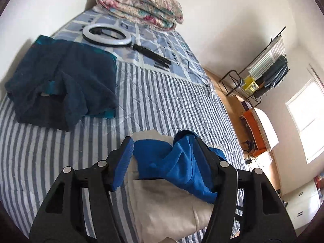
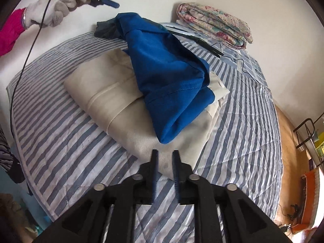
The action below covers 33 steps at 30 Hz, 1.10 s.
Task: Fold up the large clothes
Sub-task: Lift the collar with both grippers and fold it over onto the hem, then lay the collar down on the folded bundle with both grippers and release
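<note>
My right gripper (image 2: 165, 158) hangs nearest, jaws parted only narrowly with nothing between them, poised over the near end of the cream garment (image 2: 101, 85) without touching it, as far as I can judge. That cream piece lies folded on the striped bed (image 2: 60, 141), roughly mid-mattress, its long axis running from the near edge toward the far left corner.

Draped across it is the blue garment (image 2: 168, 77), the piece I take to be in hand. It looks like light woven cloth: soft, limp, no stiffness, likely to slump and slide on the smooth cream fabric beneath. Its long axis runs from a pointed near end, close to my right jaws, up toward the wall side, where it rises in a bunched peak. I would take hold at a hem or corner, pinching a single layer, since a grab at the bulk would gather several folds.

My left gripper (image 1: 164, 151) has its jaws spread wide around the blue cloth's upper bunch; the cloth lies against one finger, but the pads do not clamp it, so I read it as released.

Further off, a dark blue fleece garment (image 1: 60, 81) sits near the left edge, then a ring light (image 1: 107, 34), and a rolled floral quilt (image 1: 139, 6) at the head.
</note>
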Tool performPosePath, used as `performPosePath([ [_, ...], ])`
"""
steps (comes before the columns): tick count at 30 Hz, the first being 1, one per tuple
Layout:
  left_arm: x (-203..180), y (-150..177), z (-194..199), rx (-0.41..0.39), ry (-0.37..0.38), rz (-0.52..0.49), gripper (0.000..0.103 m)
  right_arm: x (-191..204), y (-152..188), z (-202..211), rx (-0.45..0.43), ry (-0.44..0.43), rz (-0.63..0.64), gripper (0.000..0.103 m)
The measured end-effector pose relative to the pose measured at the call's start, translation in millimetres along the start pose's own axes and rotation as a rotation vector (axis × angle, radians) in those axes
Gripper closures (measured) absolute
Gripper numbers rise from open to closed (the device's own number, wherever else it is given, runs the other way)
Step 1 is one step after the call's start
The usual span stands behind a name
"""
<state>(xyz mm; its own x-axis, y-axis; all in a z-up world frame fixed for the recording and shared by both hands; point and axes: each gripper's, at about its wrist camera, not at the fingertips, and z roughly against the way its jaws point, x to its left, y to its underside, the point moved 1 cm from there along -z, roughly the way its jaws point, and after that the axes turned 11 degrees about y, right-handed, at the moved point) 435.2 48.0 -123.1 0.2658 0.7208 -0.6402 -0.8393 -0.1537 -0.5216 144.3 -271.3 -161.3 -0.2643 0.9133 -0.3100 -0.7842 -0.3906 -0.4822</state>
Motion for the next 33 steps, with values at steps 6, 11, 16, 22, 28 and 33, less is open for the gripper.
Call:
performPosePath([
  [6, 0, 7, -55, 0.132, 0.003, 0.015, 0.04, -38, -14, 15, -0.057, -0.158, -0.278, 0.046],
  [11, -1, 22, -54, 0.156, -0.02, -0.014, 0.045, -30, -41, -40, 0.05, -0.198, -0.315, 0.042],
  [16, 4, 43, -51, 0.185, -0.072, -0.055, 0.086, -18, -57, -64, 0.062, -0.117, -0.272, 0.098],
  [22, -5, 84, -37, 0.192, -0.035, -0.072, 0.101, -21, -69, -34, -0.042, 0.127, -0.104, 0.103],
  [28, -25, 141, -28, 0.223, -0.088, -0.208, 0.1, 0, -33, -29, -0.036, 0.29, 0.114, 0.101],
  [33, -19, 116, 8, 0.09, 0.061, -0.068, 0.043, 3, -12, -9, -0.026, 0.184, -0.005, 0.084],
])
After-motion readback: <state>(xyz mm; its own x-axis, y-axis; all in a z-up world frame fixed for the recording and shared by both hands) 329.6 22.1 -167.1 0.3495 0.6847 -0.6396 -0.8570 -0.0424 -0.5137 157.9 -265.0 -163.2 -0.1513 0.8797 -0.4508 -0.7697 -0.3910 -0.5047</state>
